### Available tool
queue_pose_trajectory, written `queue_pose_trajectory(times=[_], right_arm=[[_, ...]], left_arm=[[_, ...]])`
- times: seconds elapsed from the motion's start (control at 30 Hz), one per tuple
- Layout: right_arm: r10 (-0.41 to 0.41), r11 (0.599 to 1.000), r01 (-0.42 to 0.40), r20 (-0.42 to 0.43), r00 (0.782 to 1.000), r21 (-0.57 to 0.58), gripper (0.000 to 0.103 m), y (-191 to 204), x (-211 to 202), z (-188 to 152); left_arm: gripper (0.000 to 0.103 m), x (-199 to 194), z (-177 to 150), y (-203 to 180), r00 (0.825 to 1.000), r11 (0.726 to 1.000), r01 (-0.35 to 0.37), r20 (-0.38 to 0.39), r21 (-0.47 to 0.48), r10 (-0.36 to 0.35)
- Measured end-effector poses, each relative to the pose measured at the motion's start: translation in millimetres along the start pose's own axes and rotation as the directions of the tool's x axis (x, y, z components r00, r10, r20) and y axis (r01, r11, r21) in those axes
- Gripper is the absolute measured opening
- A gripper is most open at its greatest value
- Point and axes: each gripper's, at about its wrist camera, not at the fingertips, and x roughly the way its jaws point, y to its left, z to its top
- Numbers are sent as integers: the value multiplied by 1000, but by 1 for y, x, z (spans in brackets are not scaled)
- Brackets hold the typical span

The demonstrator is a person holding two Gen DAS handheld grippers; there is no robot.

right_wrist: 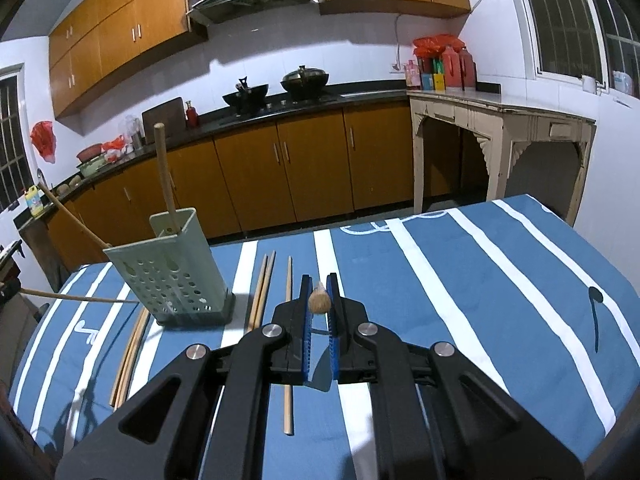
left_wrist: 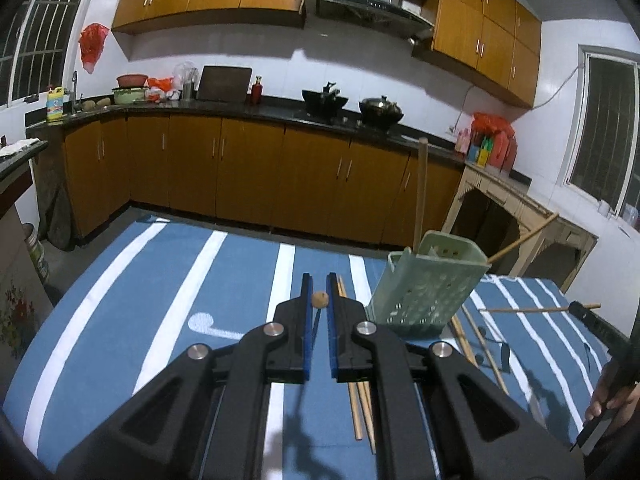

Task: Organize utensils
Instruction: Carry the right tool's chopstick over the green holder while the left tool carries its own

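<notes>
Left gripper (left_wrist: 319, 284) clamped on utensil end (left_wrist: 320, 300); right gripper (right_wrist: 319, 285) clamped on wooden handle end (right_wrist: 319, 303). Green holder (right_wrist: 176, 272) at ten o'clock of right gripper, chopsticks (right_wrist: 262, 290) flat on striped cloth (right_wrist: 460, 280) between.

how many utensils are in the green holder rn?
2: a thick wooden handle nearly upright, a thin stick leaning out over the green holder rim. Shorter ones inside could be hidden.
</notes>
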Motion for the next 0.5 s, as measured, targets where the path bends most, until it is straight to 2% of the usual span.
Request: queue_pose_trajectory(times=[0.27,0.5], right_arm=[[8,1000,-8,36,999,-2,8,6,-7,11],[37,999,-36,99,994,-12,8,12,-26,35]], left_arm=[[7,-10,12,-4,999,1000,-1,39,4,1],[7,-27,33,-9,996,1000,14,90,16,-15]])
